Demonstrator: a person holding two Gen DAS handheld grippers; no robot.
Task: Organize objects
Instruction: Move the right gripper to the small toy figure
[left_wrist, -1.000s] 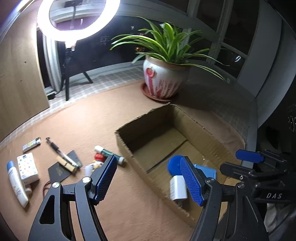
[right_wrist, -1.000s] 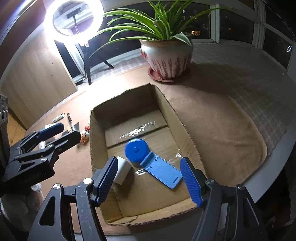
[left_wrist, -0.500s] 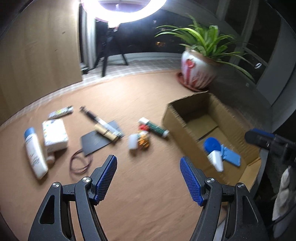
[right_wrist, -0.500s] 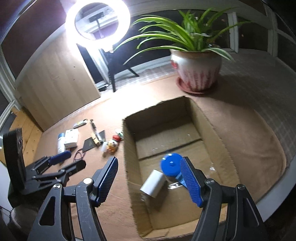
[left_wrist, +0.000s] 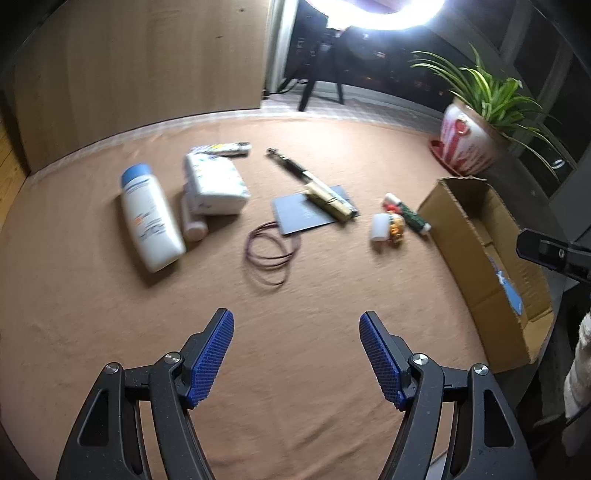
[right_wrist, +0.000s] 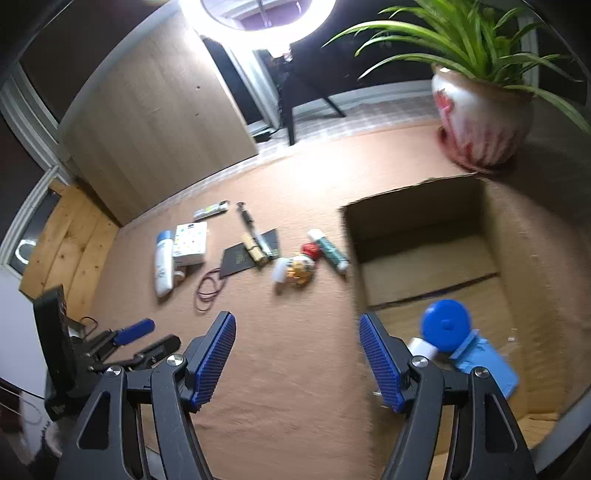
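Both empty, left claw (left_wrist: 296, 356) and right claw (right_wrist: 297, 356) spread wide; thin hair ties (left_wrist: 272, 251) lying flat on worktop (left_wrist: 110, 332), likely to slip any pinch.

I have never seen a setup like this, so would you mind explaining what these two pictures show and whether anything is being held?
There is no robot arm here. A person holds a pair of hand-operated tongs in each hand, and a fisheye camera on each pair looks forward along its two blue-padded fingers. One picture comes from the left tongs, the other from the right tongs. Both are open and hold nothing.

On the brown cloth lie loose items to be tidied: a white bottle with a blue cap, a white packet, a dark card with pens across it, a loop of thin cord and a small cluster of little items. To the right stands an open cardboard box, already holding a blue round disc. A potted plant stands behind the box.
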